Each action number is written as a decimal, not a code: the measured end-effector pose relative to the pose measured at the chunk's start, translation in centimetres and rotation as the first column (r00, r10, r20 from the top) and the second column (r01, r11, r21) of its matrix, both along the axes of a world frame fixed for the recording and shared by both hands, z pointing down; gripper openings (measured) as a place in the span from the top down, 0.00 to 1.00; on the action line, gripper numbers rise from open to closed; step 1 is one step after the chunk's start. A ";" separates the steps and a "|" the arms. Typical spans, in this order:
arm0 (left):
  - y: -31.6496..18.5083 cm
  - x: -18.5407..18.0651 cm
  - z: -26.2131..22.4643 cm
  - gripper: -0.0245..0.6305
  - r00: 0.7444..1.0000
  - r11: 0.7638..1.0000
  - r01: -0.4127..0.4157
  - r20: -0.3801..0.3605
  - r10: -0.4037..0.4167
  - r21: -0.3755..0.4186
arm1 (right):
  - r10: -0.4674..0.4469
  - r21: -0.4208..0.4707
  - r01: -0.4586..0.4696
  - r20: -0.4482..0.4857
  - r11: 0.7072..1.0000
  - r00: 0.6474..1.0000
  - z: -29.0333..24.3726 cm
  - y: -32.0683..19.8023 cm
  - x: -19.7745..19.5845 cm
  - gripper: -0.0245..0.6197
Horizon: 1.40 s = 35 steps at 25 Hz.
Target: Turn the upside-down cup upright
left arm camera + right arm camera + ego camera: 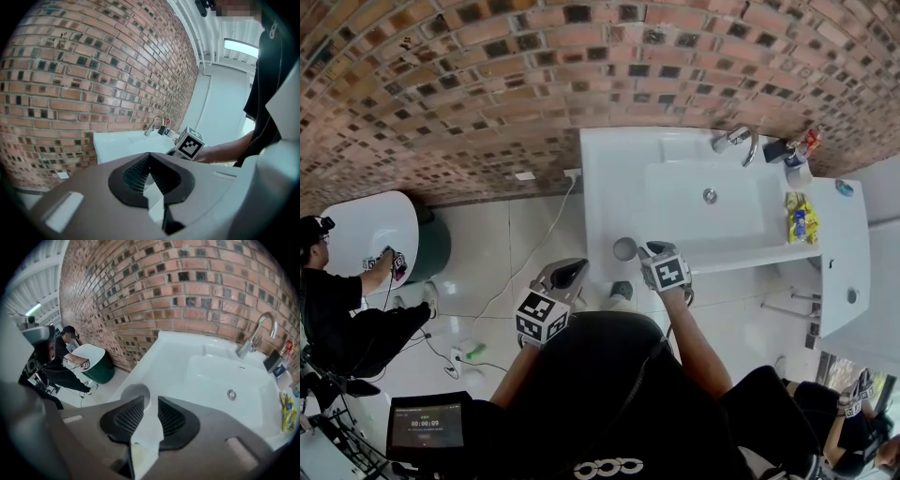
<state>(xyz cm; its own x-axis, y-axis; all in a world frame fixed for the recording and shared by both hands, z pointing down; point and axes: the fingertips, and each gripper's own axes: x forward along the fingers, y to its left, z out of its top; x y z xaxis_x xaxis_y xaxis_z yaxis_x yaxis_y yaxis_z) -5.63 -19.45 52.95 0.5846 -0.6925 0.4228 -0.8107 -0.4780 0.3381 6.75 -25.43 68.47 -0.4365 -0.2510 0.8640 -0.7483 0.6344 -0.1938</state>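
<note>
The cup (pixel 624 248) stands mouth up at the lower left corner of the white sink tabletop (pixel 609 187), mid-frame in the head view. Just right of it, the right tongs (pixel 151 404) are apart and empty; the left tongs (pixel 150 157) are closed together on nothing, lower left of the tabletop

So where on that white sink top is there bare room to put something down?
Bare: the counter strip left of the basin, from the cup back to the brick wall, and the basin itself. Crowded: bottles beside the faucet, a yellow packet right of the basin.
</note>
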 end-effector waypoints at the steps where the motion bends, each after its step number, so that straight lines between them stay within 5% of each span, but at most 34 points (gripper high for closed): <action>1: 0.1 0.3 0.0 0.95 1.000 1.000 -0.001 0.001 0.001 -0.001 | 0.003 0.033 -0.004 0.018 0.999 1.000 -0.9 -0.1 0.1 0.84; 7: 1.8 2.4 0.3 0.95 0.999 0.999 0.031 0.016 -0.031 -0.021 | -0.053 0.204 0.019 0.159 0.979 0.986 -5.9 0.0 -0.3 0.93; 12: 4.0 4.1 0.7 0.95 0.997 0.997 0.060 0.047 -0.058 -0.042 | -0.136 0.193 0.079 0.307 0.978 0.942 -7.3 2.6 -0.8 0.97; 17: 6.2 2.0 0.2 0.95 0.978 0.980 0.198 0.071 -0.196 -0.027 | -0.191 0.185 0.129 0.374 0.974 0.908 -7.0 5.2 -0.8 0.97; 21: 8.5 0.5 -0.2 0.95 0.960 0.963 0.271 0.073 -0.269 -0.015 | -0.213 0.259 0.100 0.455 0.961 0.865 -9.7 6.4 -1.4 0.97; 28: 13.9 1.8 -0.8 0.95 0.956 0.956 0.291 0.022 -0.292 0.025 | -0.358 0.359 0.196 0.473 0.913 0.805 -13.4 11.6 -4.3 0.97; 35: 23.4 4.0 -0.3 0.95 0.953 0.954 0.297 -0.068 -0.294 0.033 | -0.438 0.382 0.286 0.411 0.879 0.799 -15.0 21.8 -4.8 0.97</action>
<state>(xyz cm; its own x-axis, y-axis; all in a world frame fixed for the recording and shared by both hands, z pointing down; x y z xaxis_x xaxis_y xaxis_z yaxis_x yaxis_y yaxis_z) -1.59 3.93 52.64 0.3754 -0.8546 0.3588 -0.8958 -0.2352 0.3770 1.97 -3.65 53.50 -0.8772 -0.1916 0.4402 -0.3146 0.9220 -0.2257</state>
